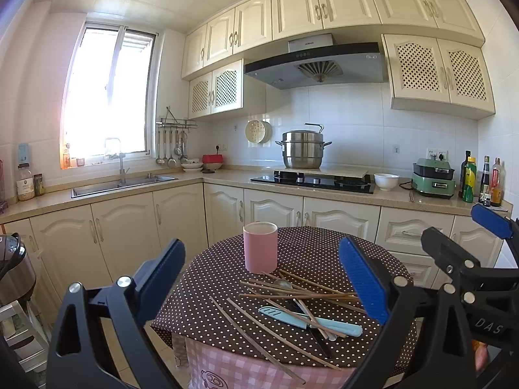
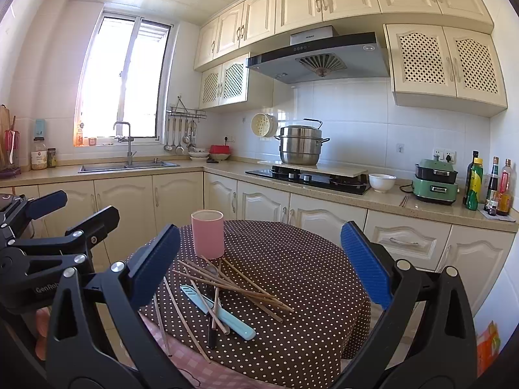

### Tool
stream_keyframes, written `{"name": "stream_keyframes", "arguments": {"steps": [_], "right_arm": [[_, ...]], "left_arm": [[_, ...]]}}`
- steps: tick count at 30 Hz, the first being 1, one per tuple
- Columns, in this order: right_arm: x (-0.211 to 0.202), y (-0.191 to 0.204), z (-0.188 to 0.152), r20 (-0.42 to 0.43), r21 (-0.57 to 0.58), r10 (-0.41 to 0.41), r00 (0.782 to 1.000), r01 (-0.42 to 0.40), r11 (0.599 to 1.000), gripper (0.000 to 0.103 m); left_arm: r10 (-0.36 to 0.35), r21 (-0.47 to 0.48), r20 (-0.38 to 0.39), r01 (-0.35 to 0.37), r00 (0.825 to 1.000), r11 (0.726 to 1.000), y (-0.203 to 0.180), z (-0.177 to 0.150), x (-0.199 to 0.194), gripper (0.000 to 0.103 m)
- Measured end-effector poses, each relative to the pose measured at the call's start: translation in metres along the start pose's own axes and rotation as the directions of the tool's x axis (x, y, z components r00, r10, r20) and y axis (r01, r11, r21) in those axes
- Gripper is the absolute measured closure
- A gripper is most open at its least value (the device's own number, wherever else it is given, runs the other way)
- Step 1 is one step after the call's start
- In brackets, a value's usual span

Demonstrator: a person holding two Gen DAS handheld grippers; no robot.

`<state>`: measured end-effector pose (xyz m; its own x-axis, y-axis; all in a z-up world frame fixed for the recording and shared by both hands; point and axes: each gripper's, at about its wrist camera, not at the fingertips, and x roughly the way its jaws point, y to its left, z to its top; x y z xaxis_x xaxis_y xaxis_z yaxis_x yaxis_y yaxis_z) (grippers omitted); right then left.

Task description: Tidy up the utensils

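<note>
A pink cup [image 1: 260, 247] stands upright on the round table with a brown polka-dot cloth [image 1: 311, 246]; it also shows in the right wrist view [image 2: 208, 234]. In front of it lies a pile of wooden chopsticks [image 1: 301, 295] [image 2: 233, 287], a light blue knife [image 1: 311, 321] [image 2: 217, 312], a metal spoon [image 1: 283, 283] and a black-handled utensil [image 2: 211, 327]. My left gripper [image 1: 262, 282] is open and empty, held above the pile. My right gripper [image 2: 259, 265] is open and empty, above the table's near side. The right gripper shows at the right edge of the left wrist view [image 1: 464, 236].
Kitchen counter behind with sink [image 1: 123, 184], stove with steel pot [image 1: 303, 149], white bowl [image 1: 386, 181], green appliance [image 1: 433, 178] and bottles [image 1: 480, 181]. A rice cooker [image 1: 13, 269] stands at the left. A pink checked cloth [image 1: 227, 366] hangs under the table's front edge.
</note>
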<state>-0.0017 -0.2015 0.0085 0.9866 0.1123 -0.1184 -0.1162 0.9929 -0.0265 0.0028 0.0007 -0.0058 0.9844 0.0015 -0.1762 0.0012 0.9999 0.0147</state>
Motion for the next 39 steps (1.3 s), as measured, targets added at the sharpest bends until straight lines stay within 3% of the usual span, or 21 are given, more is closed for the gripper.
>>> {"name": "stream_keyframes", "arguments": {"steps": [11, 39], "right_arm": [[0.0006, 0.0017, -0.0005, -0.003, -0.002, -0.003, 1.000, 0.003, 1.000, 0.006], [0.0013, -0.0006, -0.0028, -0.011, 0.006, 0.001, 1.000, -0.001, 1.000, 0.006]], "left_arm": [[-0.002, 0.000, 0.000, 0.002, 1.000, 1.000, -0.0073, -0.0132, 0.0098, 0.009], [0.000, 0.006, -0.010, 0.000, 1.000, 1.000, -0.0071, -0.0054, 0.0072, 0.009]]}}
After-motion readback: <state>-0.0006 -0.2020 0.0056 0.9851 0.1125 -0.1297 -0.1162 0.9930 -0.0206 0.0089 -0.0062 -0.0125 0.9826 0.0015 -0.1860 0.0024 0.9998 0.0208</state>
